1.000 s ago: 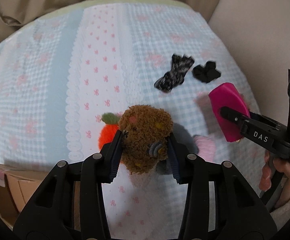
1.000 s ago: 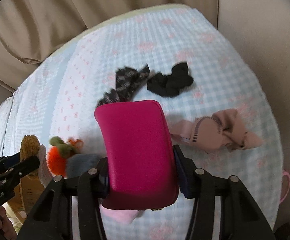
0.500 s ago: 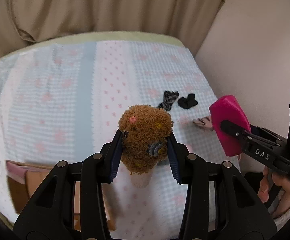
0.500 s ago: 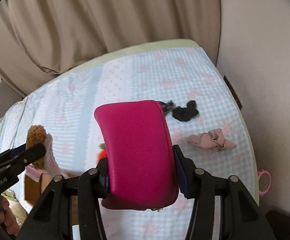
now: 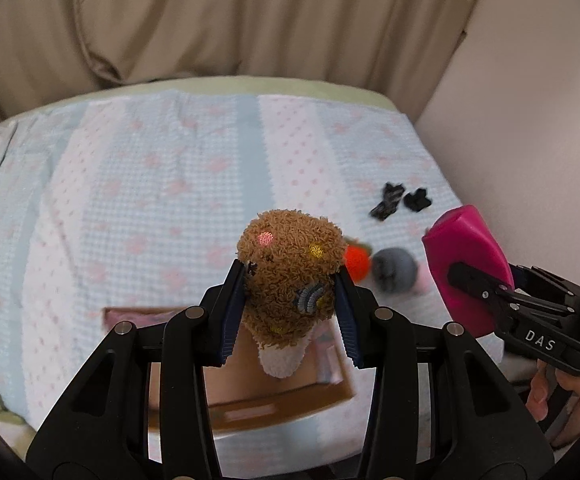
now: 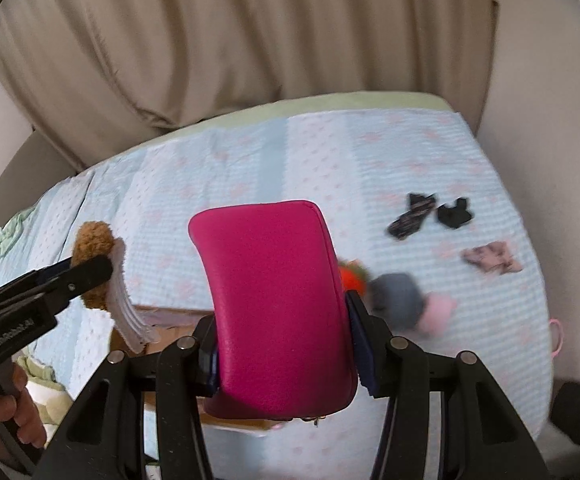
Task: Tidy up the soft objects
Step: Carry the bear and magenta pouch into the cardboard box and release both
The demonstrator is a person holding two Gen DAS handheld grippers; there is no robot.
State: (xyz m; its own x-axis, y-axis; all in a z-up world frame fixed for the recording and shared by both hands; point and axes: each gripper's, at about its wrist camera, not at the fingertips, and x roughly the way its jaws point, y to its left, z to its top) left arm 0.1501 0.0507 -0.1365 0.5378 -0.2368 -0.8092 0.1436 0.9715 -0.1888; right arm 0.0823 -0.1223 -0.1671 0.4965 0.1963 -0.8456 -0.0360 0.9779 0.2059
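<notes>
My left tongs (image 5: 290,300) pinched the brown plush toy (image 5: 290,264) above the cardboard box (image 5: 273,400) on the bed (image 5: 149,184); my right tongs (image 6: 285,344) clamped the magenta pouch (image 6: 273,300). Carrying step, I judged; next, lower and release. "DAS" showed on the right tongs.

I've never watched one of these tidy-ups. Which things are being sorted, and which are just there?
Being sorted:
brown plush sock in the left tongs
pink pouch in the right tongs
cardboard box below them
orange toy
grey toy
black socks

Just there:
curtain
bedspread
</notes>
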